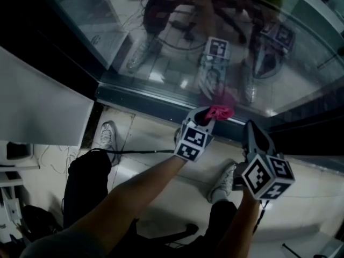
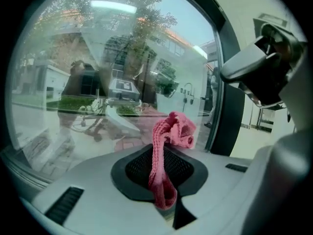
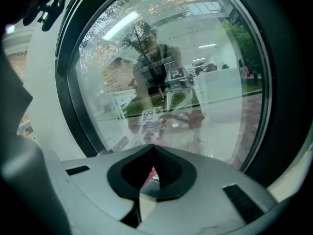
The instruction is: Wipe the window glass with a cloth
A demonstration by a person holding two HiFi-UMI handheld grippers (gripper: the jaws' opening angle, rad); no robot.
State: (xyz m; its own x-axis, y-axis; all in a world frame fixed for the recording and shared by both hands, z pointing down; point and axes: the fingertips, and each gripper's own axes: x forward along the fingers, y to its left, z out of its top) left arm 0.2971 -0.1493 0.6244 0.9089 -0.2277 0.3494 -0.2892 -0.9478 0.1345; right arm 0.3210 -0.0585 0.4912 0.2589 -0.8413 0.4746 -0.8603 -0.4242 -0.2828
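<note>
Cloth (image 2: 168,141) (image 1: 220,112): pink, rib-knit, bunched. One end is clamped between the closed jaws of the left gripper (image 1: 208,116). The free end rises as a narrow strip and folds into a loose wad.

Window glass (image 1: 107,15) (image 2: 73,82) (image 3: 220,82): clear, upright, showing speckles and reflections.

The wad sits at the lower edge of the window glass, directly in front of it. Contact with the pane cannot be confirmed.

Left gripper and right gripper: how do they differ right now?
The left gripper is shut on the pink knitted cloth; the right gripper is shut with nothing between its jaws. In the head view the left gripper leans rightward, the right gripper leftward. Both face the clear window glass.
</note>
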